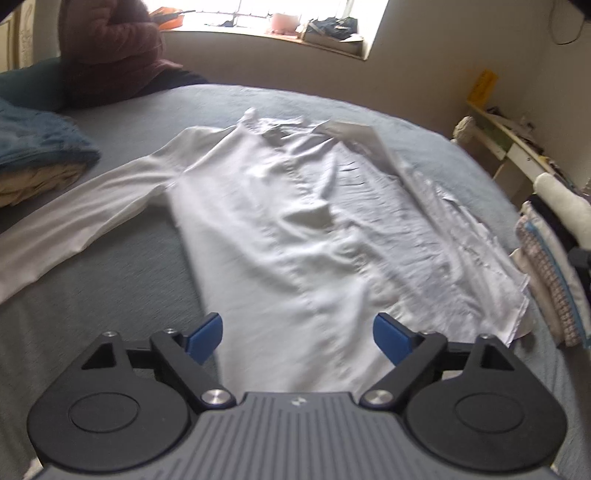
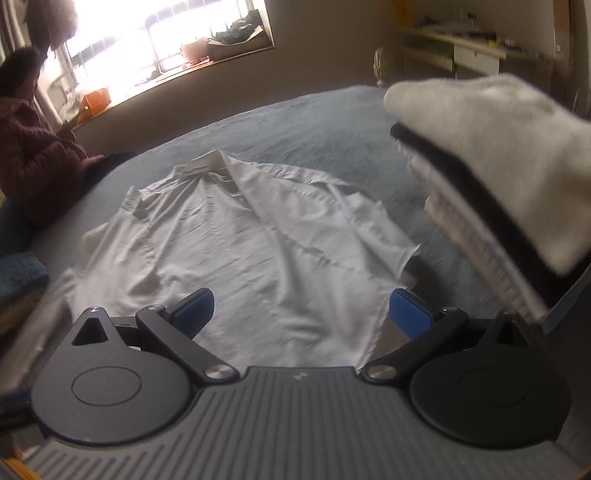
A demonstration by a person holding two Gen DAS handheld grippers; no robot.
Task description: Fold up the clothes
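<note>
White cotton fills the middle of both views: we see a long-sleeved shirt [image 1: 295, 221] spread flat on a bed [image 1: 129, 314] covered in grey-blue fabric. Its collar points away from us toward the window wall. In the left wrist view, one sleeve [image 1: 74, 218] stretches out straight toward the left edge of the bed, while the other side of the shirt is folded inward over the body, leaving a crumpled, layered strip along the right.

We hold our left gripper [image 1: 298, 338] above the hem end of the shirt, its blue pads [image 1: 207, 334] spread wide with nothing between them. Our right gripper [image 2: 300, 314] hangs over the same lower edge, likewise spread wide and empty; in its view the shirt [image 2: 240, 251] lies below and beyond the blue pads [image 2: 410, 314], not touching them.

Close to the right gripper's camera, at the right of its view, sits a stack of folded clothes [image 2: 498, 166]: a pale, fuzzy piece on top, a dark layer under it, and lighter striped fabric beneath. The same stack shows at the right edge of the left wrist view, beside the shirt.

A teal blanket [image 1: 37, 144] lies bunched at the bed's left side. Behind it a person in a maroon quilted jacket [image 1: 114, 51] sits at the far edge of the bed, below a bright window [image 2: 155, 33]. Both views are slightly blurred.
</note>
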